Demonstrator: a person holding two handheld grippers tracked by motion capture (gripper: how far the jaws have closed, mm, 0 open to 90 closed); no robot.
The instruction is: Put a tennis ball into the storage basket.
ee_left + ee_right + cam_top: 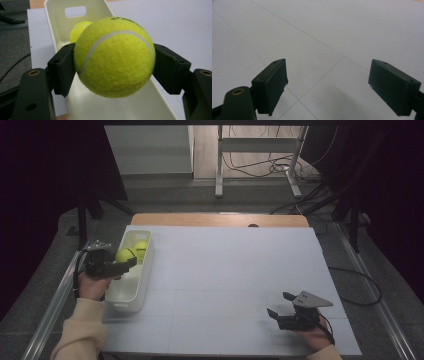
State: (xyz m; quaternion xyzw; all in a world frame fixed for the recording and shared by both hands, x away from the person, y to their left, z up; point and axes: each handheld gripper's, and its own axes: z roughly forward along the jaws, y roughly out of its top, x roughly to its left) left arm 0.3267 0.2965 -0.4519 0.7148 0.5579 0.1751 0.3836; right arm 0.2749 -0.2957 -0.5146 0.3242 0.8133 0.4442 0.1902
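Tennis ball (113, 56) is what I have in hand: light, springy and covered in fuzzy felt, so I judge it gives a little under pressure and won't slip easily, and there's nothing fragile about it. The best hold on something round like this is straight across its widest part, and that is how I have it now. My left gripper (125, 262) is clamped on the ball, one of its fingers (62, 68) pressing the ball's left side and the other pressing the right, roughly at the middle height. The ball bulges out above and below the pads, so the hold looks centred rather than on the edge.

In the high view the held ball hangs over the white bin (142, 285), which stands at the left of the surface (235, 270), about midway along the bin's length. A second tennis ball (141, 248) already lies inside the bin toward its far end, just beyond the held one. In the left gripper view that second ball (78, 30) peeks out behind the held one, below the bin's handle slot.

My right gripper (278, 304) sits at the near right of the surface, well apart from the bin, its fingers (270, 83) spread wide with nothing between them.

I'd expect a bounce if it's released from height.
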